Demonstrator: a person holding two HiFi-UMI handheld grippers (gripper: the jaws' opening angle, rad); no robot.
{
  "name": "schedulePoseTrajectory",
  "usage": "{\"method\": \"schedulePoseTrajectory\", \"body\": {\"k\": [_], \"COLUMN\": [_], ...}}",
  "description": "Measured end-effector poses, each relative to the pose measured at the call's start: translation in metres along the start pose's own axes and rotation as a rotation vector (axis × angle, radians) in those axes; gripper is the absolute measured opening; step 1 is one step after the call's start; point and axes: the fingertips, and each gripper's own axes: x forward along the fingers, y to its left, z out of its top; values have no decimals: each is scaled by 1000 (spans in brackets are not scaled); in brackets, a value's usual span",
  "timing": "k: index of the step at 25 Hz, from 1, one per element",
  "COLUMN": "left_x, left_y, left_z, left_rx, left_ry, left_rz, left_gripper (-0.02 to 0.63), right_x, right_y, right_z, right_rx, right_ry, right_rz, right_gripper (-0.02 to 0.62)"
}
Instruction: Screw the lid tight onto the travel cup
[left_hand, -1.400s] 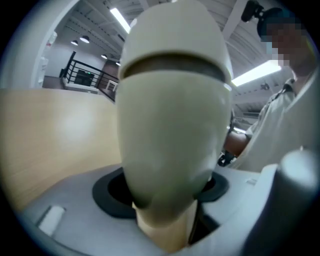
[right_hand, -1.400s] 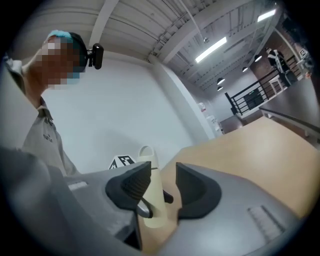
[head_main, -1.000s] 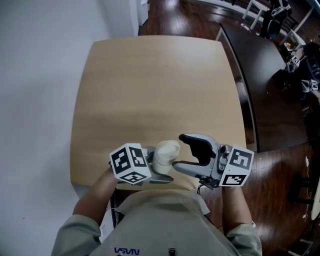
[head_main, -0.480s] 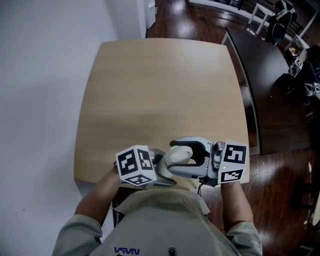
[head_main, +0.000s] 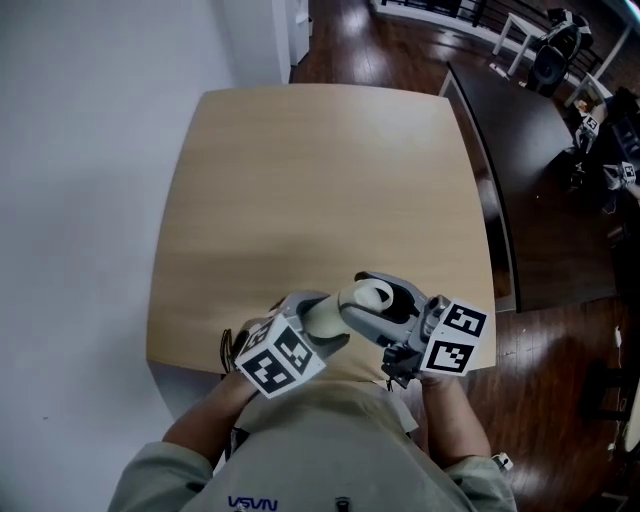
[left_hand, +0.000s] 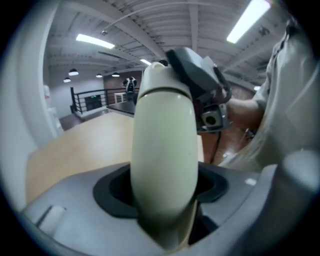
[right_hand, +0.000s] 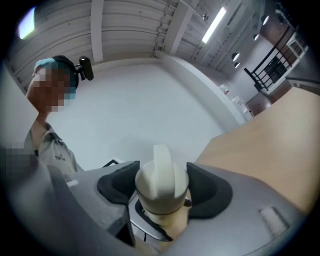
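While aloft, cup (left_hand: 165, 135) in left gripper (left_hand: 164, 192)

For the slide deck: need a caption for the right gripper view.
Right gripper, its jaws having just been closing, clamps the lid on the cream travel cup.

The left tool (head_main: 315, 322) is clamped around the travel cup (left_hand: 164, 150), and the right tool's (head_main: 388, 300) jaws, just closed inward, are pressed on the lid (right_hand: 161, 182).

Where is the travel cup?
Head view, bottom centre: the travel cup hangs over the near edge of the table, body clamped by the left gripper; the right gripper has just been closing its jaws onto the lid.
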Motion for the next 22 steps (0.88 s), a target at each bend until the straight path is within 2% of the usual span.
{"method": "schedulePoseTrajectory", "body": {"k": [3,6,7,9,13,16,19,22], "left_x": [2,-3,-3,1,12,21,22,7], "left_y": [26,49,53,56,50,36,14,-12], "left_z": [-5,-4,-4,-7,-13,-9,1,20], "left_rx": [112,265,300,317,248,177,47,-52], "left_ry": [73,152,171,182,150,81,-44,-194], "left_rz": [306,574,623,644,562,445,220,-76], "left_gripper": [313,313,314,313,313,313,313,313], "right_x": [-3,-10,-12,-15,-15,-18,-24,-35], "right_y": [-16,-34,-39,-46,-49,-43,-25,5], "right_z": [0,-2,-5,-11,-14,-8,7,22], "right_rx": [87,245,298,363,349,298,210,64], "right_ry": [-75,-180,-211,-246,-235,-235,-242,-223], "right_rz": [-152,-311,-352,-408,-440,-411,-341,-200], "right_gripper": [293,293,293,293,293,293,309,316]}}
